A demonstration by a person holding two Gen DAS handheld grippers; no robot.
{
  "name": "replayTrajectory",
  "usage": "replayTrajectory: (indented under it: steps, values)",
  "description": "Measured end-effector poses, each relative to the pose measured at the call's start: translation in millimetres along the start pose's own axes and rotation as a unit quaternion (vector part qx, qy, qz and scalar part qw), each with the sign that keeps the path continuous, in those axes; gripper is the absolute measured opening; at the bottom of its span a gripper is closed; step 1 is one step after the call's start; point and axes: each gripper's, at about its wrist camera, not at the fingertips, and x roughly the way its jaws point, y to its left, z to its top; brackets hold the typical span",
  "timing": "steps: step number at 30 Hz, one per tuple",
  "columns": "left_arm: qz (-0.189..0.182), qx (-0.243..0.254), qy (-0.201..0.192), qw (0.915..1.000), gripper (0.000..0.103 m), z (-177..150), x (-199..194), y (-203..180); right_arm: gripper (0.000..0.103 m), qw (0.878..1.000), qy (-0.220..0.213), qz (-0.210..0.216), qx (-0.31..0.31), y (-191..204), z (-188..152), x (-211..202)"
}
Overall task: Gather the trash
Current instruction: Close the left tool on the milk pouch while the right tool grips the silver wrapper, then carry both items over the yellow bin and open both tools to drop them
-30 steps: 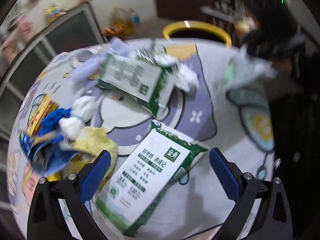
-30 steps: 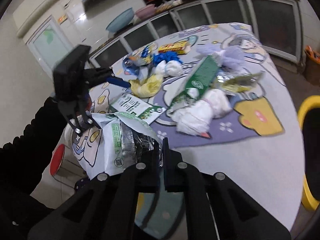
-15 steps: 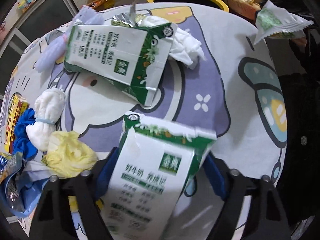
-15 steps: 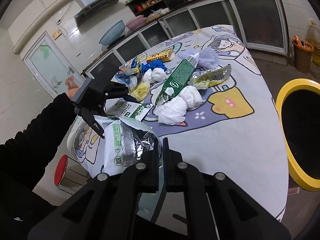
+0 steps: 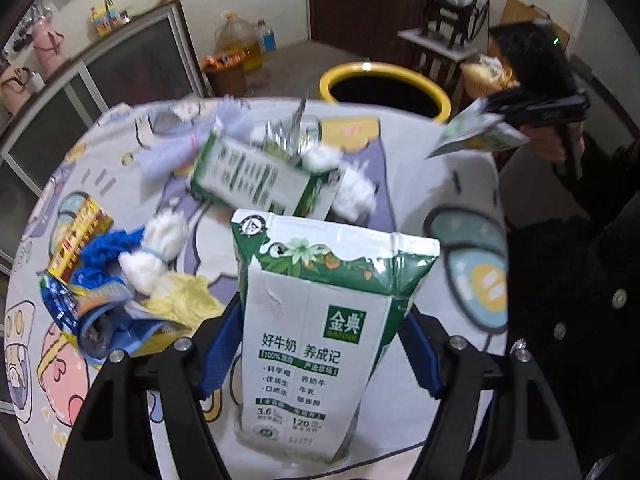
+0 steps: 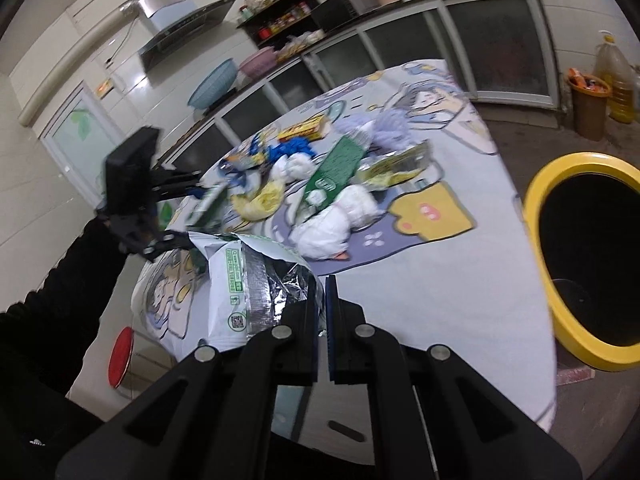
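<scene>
The left claw (image 5: 320,344) is closing on a flattened milk carton (image 5: 316,320), lifted over the tabletop (image 5: 440,184). The right claw (image 6: 322,312) pinches a foil wrapper (image 6: 256,280) near the yellow bin (image 6: 560,240).

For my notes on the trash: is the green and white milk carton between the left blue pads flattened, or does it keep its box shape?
Flattened. The green and white milk carton shows one flat creased face with its top edge pressed shut.
</scene>
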Motion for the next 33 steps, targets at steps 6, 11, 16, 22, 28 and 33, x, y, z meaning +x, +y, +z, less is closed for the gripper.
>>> replayTrajectory:
  steps: [6, 11, 16, 22, 28, 33]
  values:
    - [-0.008, -0.023, -0.068, 0.9974, 0.069, 29, -16, -16, 0.004, 0.998, -0.035, -0.033, 0.035, -28, 1, -31]
    - [-0.028, -0.039, -0.129, 0.9904, 0.069, 61, -29, -28, 0.004, 0.995, -0.063, -0.064, 0.046, -46, 1, -57]
    - [-0.043, -0.036, -0.182, 0.9817, 0.068, 108, -27, -49, 0.004, 0.988, -0.09, -0.1, 0.071, -71, 1, -79]
    - [-0.093, -0.032, -0.228, 0.9687, 0.068, 169, -7, -67, 0.004, 0.976, -0.122, -0.151, 0.101, -103, 2, -104]
    - [-0.126, -0.027, -0.236, 0.9632, 0.068, 220, 32, -84, 0.004, 0.965, -0.124, -0.196, 0.123, -134, 0, -113]
    - [-0.131, -0.037, -0.224, 0.965, 0.068, 251, 71, -89, 0.004, 0.957, -0.11, -0.227, 0.142, -162, -1, -106]
